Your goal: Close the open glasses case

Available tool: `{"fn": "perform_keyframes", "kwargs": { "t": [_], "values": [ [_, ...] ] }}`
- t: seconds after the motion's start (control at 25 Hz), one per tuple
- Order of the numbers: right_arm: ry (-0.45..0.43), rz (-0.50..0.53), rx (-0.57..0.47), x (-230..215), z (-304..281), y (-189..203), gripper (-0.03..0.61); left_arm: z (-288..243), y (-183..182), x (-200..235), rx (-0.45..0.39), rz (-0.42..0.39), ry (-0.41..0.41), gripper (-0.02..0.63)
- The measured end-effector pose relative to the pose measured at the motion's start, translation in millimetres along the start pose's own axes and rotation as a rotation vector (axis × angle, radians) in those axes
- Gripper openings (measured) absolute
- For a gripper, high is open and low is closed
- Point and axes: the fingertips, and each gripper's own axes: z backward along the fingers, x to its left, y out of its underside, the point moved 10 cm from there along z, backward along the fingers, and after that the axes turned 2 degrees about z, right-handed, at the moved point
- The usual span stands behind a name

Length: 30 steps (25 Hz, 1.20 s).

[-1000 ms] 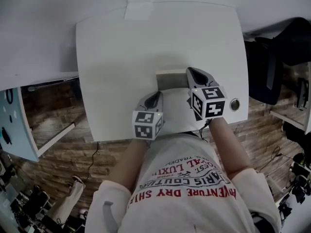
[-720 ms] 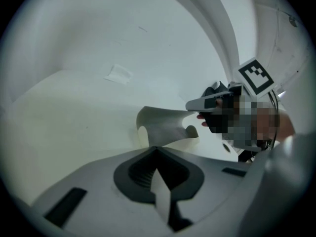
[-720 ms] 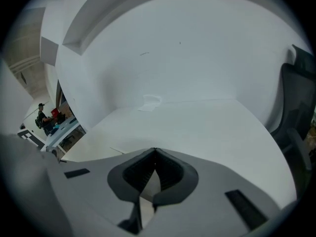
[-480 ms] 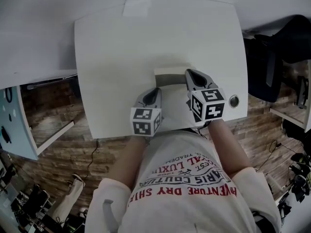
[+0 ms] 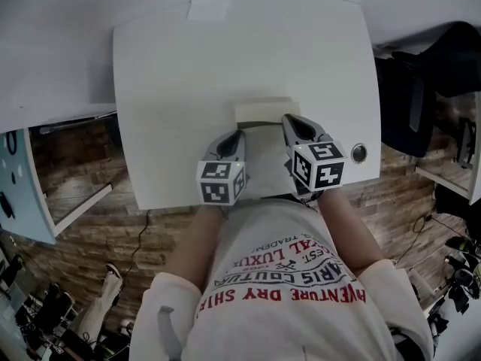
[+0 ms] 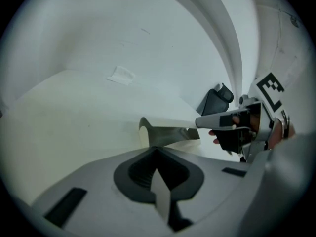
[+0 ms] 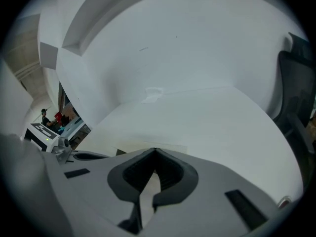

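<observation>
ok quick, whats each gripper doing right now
left gripper: shut, nothing between its jaws.
right gripper: shut, nothing between its jaws, tip at the case.

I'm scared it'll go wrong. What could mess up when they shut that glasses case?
The left gripper and right gripper both have their jaws together, so they can only push. The glasses case might slide on the smooth table instead of shutting. The right gripper is at the case's end, so the lid might come down on its tip.
</observation>
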Motion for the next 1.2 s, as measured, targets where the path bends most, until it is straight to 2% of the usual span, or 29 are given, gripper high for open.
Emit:
{"fn": "perform_keyframes", "kwargs": {
  "t": [0.32,0.6,0.72,0.84,1.04,1.2],
  "values": [
    [-0.019,-0.035,0.036,0,-3,16,0.012,0,0,-1,-0.010,0.021,-0.005,-0.002],
    [-0.022,-0.012,0.054,-1,-7,21,0.012,1,2,0,-0.013,0.046,0.004,-0.002],
    [-0.016,0.001,0.071,1,-9,23,0.012,1,3,1,0.008,0.044,-0.002,-0.002],
    [-0.013,-0.026,0.095,-1,-10,26,0.012,3,5,-1,0.038,0.037,-0.009,-0.002],
    [-0.006,-0.032,0.088,-1,-11,28,0.012,12,14,4,0.043,0.086,-0.022,-0.002],
    [-0.021,0.000,0.043,3,-3,21,0.012,21,7,2,0.012,0.083,-0.030,-0.002]
  ]
}}
